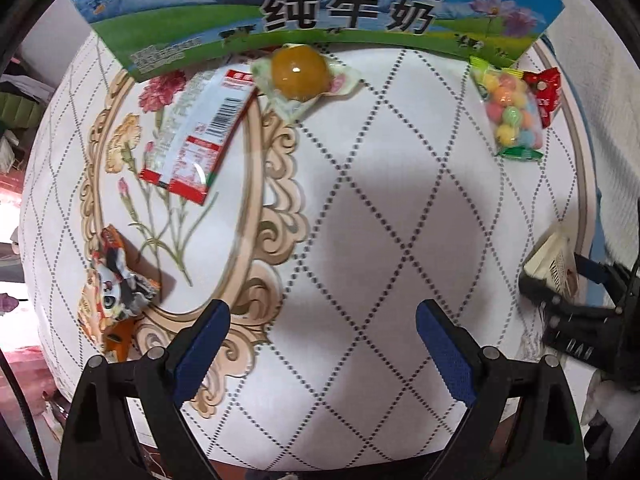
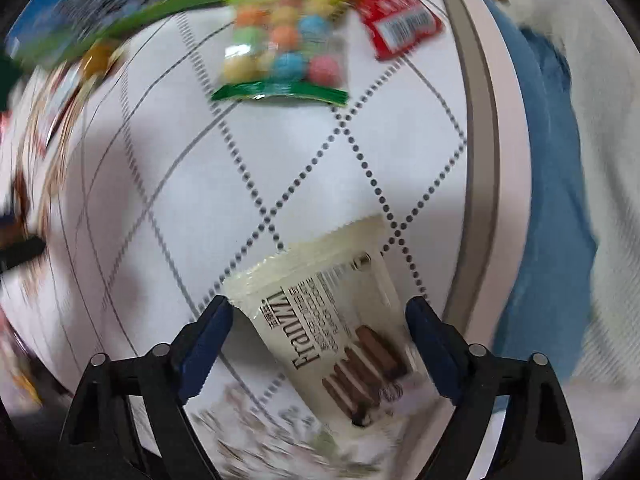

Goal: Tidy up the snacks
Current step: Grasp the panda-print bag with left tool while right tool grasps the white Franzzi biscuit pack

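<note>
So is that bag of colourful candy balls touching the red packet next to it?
Touching. In the left wrist view the candy ball bag lies against and partly over the red packet, with no tablecloth showing between them; the blurred right wrist view agrees.

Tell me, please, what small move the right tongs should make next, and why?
Probably close the right tongs on the cream-coloured Franzzi biscuit packet. The packet already lies between the two open blue-padded fingers, neither visibly pressing it, so closing would likely secure it before carrying it toward the blue-and-green milk carton box.
</note>
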`<state>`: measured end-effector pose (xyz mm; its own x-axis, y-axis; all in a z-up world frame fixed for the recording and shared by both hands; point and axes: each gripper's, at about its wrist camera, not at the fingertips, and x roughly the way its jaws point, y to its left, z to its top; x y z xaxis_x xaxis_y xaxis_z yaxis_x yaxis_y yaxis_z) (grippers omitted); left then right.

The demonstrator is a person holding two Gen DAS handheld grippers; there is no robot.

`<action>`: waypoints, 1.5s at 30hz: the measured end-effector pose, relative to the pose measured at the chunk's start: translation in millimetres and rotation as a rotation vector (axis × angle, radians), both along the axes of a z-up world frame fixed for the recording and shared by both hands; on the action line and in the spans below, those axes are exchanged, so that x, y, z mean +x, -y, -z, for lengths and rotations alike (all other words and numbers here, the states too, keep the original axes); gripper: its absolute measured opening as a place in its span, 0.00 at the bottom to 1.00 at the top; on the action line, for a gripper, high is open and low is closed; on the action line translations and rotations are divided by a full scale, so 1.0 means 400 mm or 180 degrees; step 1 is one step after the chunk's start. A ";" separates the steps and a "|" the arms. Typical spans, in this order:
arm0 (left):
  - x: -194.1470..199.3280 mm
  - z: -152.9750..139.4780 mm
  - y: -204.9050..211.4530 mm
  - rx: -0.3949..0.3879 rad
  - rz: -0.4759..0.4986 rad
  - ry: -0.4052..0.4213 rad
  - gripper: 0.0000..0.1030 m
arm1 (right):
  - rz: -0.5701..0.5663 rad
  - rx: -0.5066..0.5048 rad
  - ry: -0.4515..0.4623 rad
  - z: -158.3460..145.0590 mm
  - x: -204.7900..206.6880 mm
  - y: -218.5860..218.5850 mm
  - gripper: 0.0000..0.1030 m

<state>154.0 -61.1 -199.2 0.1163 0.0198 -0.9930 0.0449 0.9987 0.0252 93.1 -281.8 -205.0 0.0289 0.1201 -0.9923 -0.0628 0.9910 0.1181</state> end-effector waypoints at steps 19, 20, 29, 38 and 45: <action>-0.038 0.009 -0.300 0.0715 0.0223 -0.0364 0.92 | -0.0236 0.0581 -0.0205 -0.086 0.066 -0.326 0.82; -0.036 0.023 -0.304 0.0721 0.0274 -0.0446 0.92 | -0.0306 0.0555 -0.0206 -0.099 0.069 -0.333 0.84; -0.028 0.080 -0.333 0.0023 -0.0106 -0.0663 0.78 | -0.0674 0.0432 -0.0330 -0.094 0.012 -0.323 0.85; -0.057 0.067 -0.221 -0.0390 -0.0228 -0.0651 0.78 | -0.0435 0.0706 -0.0375 -0.109 -0.007 -0.263 0.85; 0.016 0.066 -0.266 -0.0335 -0.0519 -0.0444 0.69 | -0.0954 0.0234 -0.0254 -0.068 -0.064 -0.349 0.85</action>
<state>160.4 45.4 -225.6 -0.0183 -0.0775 -0.9968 -0.1213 0.9898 -0.0747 67.7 -142.3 -177.9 -0.0960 0.1829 -0.9784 -0.3384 0.9184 0.2049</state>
